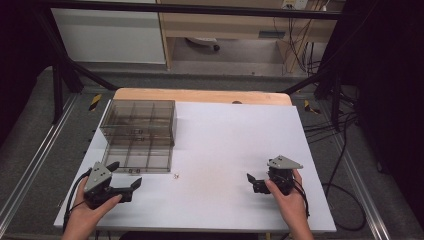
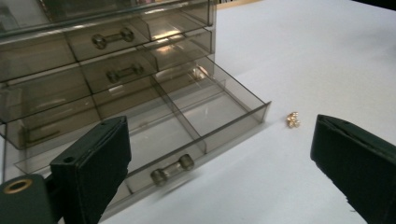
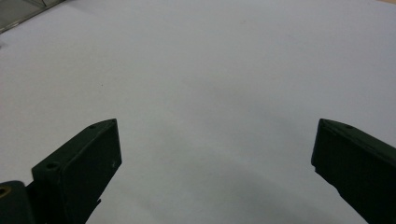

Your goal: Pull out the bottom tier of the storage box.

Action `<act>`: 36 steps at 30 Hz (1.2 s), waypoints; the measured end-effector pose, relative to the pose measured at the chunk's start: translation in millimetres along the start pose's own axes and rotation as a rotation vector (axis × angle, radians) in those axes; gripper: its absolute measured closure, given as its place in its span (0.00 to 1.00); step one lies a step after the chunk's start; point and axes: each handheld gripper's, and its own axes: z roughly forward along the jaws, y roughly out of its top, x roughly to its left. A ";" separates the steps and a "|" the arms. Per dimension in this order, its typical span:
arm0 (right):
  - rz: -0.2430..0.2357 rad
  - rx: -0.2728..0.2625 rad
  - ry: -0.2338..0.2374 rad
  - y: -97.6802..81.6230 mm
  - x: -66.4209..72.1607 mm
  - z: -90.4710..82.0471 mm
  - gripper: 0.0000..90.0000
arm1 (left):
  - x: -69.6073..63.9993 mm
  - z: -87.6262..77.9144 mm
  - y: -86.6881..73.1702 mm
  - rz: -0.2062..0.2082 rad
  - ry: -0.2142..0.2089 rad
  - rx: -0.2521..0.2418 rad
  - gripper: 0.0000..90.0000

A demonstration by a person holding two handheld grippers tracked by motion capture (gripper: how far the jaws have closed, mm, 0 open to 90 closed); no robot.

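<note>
Both grippers wide open, bottom drawer pulled out, a tiny gold thing lying beside it.

From above I see my left gripper [image 1: 125,175] near the table's close edge, jaws spread wide with nothing between them, just in front of the smoky clear plastic drawer box [image 1: 139,122]. My right gripper [image 1: 256,181] sits well apart on the other side, also open and empty over the white table [image 1: 240,135]. A little past my left gripper, the open bottom drawer [image 2: 205,116] sticks out, and the left gripper view shows its dividers and small dumbbell-shaped handle [image 2: 173,169], which look like a dark smudge from above. That view also shows the small shiny gold piece [image 2: 293,119] on the table just beside the drawer's corner; from above it is a pale speck [image 1: 176,175]. Farther back, the two upper drawers are shut.
</note>
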 end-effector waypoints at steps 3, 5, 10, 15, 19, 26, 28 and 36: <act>-0.008 0.017 -0.008 -1.0 0.4 1.7 0.03 | 8.0 0.5 -2.4 -0.026 0.057 0.013 0.06; -0.007 0.016 -0.008 -0.8 1.2 1.3 0.02 | 10.3 -1.2 -2.2 -0.013 0.070 0.005 0.06; -0.001 0.013 0.003 -0.6 1.8 1.5 0.02 | 17.1 -1.3 -3.7 -0.032 0.106 0.002 0.06; -0.006 0.007 0.015 -0.5 3.6 0.0 0.02 | 21.0 -1.0 -4.4 -0.047 0.133 0.004 0.06; -0.007 -0.010 0.016 0.2 7.3 -1.6 0.02 | 21.3 0.9 -5.3 -0.044 0.136 0.013 0.06; -0.023 -0.003 0.015 8.7 24.3 0.0 0.04 | 21.4 2.3 -6.2 -0.035 0.142 0.020 0.06; -0.020 -0.006 0.025 10.8 28.0 0.2 0.04 | 21.5 2.2 -6.6 -0.030 0.144 0.021 0.06; -0.016 -0.005 0.051 37.7 35.8 7.6 0.05 | 22.4 3.2 -7.5 -0.026 0.163 0.029 0.06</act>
